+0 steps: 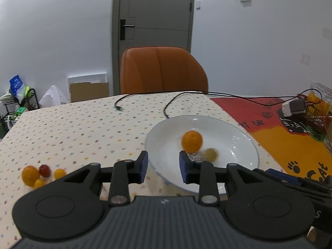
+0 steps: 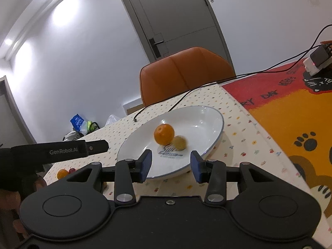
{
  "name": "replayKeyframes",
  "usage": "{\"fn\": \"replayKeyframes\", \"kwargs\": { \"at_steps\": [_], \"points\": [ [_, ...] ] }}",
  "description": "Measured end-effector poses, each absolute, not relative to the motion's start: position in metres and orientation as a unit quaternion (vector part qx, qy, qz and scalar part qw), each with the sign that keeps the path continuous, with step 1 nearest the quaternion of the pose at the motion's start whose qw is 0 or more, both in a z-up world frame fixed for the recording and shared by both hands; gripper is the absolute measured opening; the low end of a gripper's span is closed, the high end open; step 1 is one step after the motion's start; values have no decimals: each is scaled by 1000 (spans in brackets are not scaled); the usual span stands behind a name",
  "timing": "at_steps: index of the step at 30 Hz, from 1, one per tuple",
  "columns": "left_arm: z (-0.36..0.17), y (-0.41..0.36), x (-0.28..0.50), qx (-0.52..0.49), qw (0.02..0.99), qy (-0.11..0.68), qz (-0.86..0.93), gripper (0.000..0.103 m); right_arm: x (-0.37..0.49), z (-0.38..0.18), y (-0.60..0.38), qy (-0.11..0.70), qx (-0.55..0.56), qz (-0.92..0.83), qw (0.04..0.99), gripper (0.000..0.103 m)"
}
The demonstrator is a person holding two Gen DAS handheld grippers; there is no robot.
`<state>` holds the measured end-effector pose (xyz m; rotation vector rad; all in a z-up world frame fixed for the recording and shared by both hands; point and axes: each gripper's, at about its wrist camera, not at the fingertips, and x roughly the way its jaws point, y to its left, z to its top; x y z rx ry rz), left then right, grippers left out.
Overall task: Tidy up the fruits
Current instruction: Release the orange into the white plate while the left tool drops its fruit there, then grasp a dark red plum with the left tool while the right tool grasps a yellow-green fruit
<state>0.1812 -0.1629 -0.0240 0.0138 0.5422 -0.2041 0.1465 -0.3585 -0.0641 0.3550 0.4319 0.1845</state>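
Observation:
A white plate (image 1: 234, 137) (image 2: 205, 120) on the dotted tablecloth holds an orange (image 1: 192, 141) (image 2: 164, 134) and a small yellow-brown fruit (image 1: 211, 154) (image 2: 180, 142). My left gripper (image 1: 164, 167) hangs open over the plate's near left rim, nothing between its blue pads. My right gripper (image 2: 171, 164) is open too, above the plate's near edge. At the far left lie an orange (image 1: 30, 175) (image 2: 62, 173), a red fruit (image 1: 45, 170) (image 2: 72, 170) and two small yellow fruits (image 1: 59, 173). The left gripper's body (image 2: 58, 151) shows in the right wrist view.
An orange chair (image 1: 161, 70) stands behind the table, before a grey door (image 1: 155, 10). Black cables (image 1: 172, 101) run across the far tablecloth to a charger block (image 1: 293, 108). A red and orange cat mat (image 1: 290, 145) covers the table's right side. Bags clutter the floor at left.

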Motion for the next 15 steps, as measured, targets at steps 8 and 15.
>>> {"fn": "replayKeyframes", "kwargs": {
  "at_steps": [8, 15],
  "points": [
    [-20, -135, 169, -2, 962, 263, -73, 46, 144, -61, -344, 214, 166, 101, 957, 50],
    [-13, -108, 158, -12, 966, 254, -50, 61, 143, -57, -331, 215, 159, 107, 958, 62]
  ]
}}
